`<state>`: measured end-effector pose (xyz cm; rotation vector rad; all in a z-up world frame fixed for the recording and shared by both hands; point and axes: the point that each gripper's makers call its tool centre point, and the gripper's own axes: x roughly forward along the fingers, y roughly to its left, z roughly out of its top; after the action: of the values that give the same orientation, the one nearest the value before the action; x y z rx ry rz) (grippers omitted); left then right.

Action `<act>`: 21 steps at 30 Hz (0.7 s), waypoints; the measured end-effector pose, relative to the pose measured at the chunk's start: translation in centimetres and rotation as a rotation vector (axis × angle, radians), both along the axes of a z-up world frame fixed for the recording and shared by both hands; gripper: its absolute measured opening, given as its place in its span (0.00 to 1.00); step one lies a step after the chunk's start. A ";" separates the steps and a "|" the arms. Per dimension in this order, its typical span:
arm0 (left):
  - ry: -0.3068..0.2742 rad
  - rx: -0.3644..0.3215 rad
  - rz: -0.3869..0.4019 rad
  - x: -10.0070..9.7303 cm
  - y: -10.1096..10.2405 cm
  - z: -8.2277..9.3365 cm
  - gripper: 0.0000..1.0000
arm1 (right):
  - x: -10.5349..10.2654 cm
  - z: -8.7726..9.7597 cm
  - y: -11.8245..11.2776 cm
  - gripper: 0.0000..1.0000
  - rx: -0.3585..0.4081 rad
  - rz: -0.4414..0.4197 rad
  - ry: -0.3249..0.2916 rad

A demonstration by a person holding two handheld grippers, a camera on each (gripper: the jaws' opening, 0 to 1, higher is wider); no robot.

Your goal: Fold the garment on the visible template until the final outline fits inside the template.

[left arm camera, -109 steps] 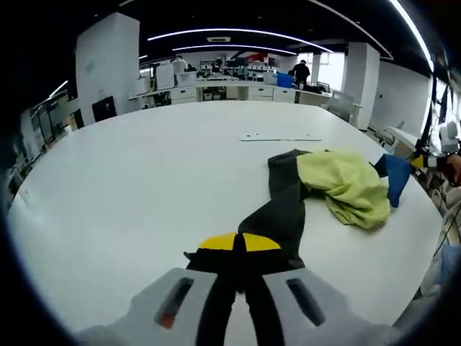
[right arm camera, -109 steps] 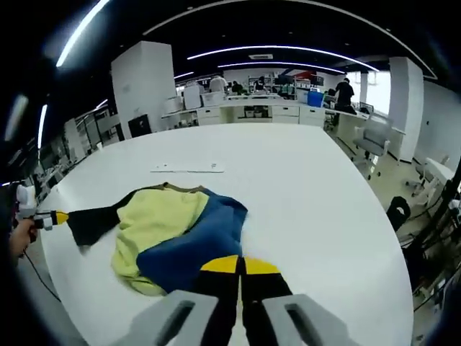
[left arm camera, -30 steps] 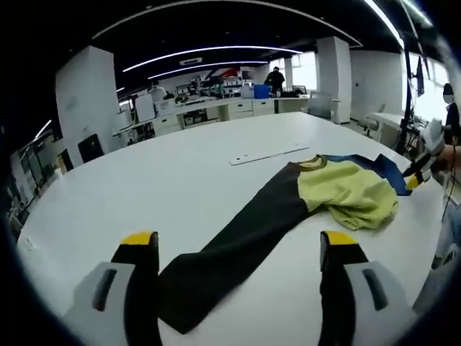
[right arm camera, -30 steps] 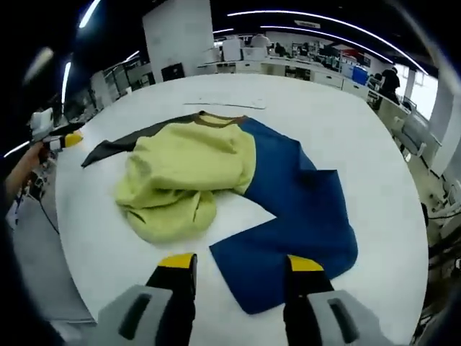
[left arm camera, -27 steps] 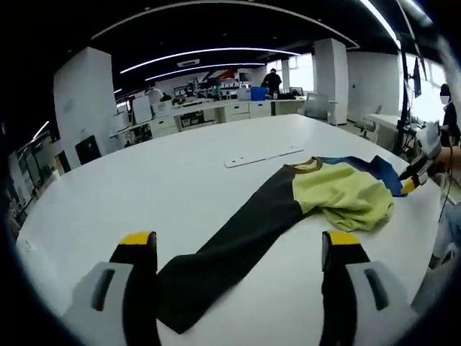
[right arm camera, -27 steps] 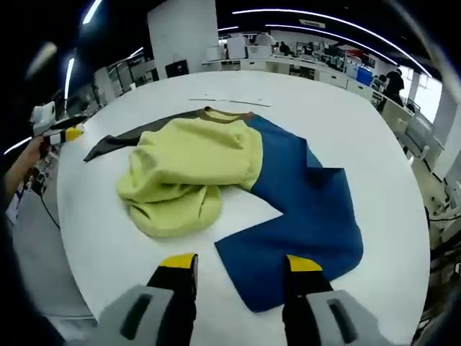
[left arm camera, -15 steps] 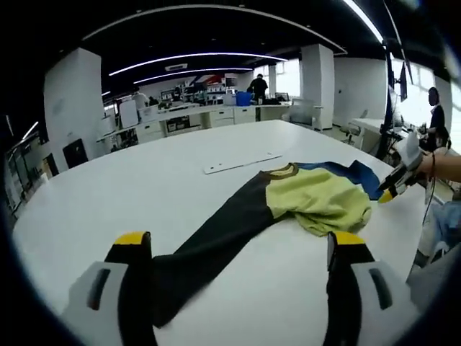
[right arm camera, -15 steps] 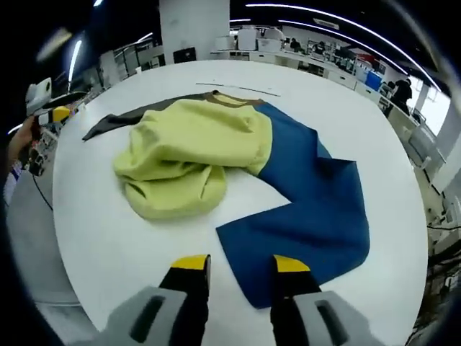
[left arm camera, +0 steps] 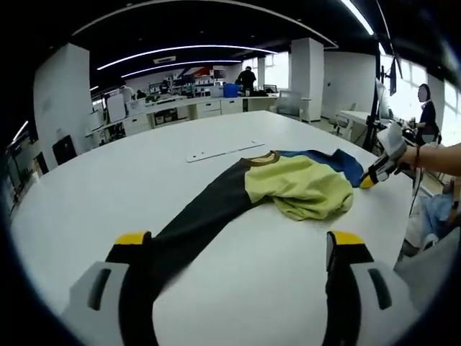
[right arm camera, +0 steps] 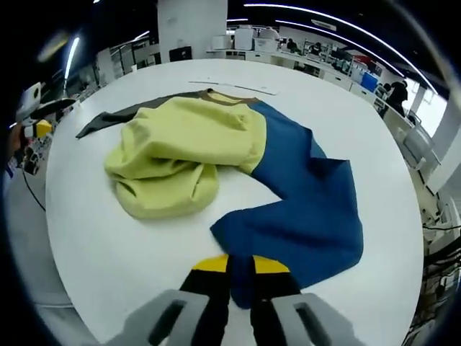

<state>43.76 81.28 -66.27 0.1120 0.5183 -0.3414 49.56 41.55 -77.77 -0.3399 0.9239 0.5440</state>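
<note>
Right gripper jaws now closed, pinching blue sleeve edge; left gripper open astride black sleeve. Garment soft, limp; best gripped at sleeve ends.

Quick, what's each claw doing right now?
Left claw: open, around the black sleeve.
Right claw: shut on the blue sleeve.

bright overhead strip lights — soft shadows, fisheye-bent edges, blurred rim.
</note>
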 end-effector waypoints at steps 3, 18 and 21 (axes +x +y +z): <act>-0.001 -0.010 -0.004 -0.2 -0.2 0.0 0.97 | 0.1 0.0 -0.2 0.00 0.017 -0.016 0.005; 0.000 -0.012 -0.010 -1.0 -1.0 0.0 0.94 | 2.6 6.1 -2.0 0.00 0.072 -0.101 -0.157; 0.003 -0.040 -0.029 -1.1 -1.5 0.1 0.94 | 3.1 7.0 -3.0 0.00 0.052 -0.126 -0.179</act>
<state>42.64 79.77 -66.21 0.0807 0.5127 -0.3802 52.63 38.57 -70.79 -0.2769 0.7514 0.4138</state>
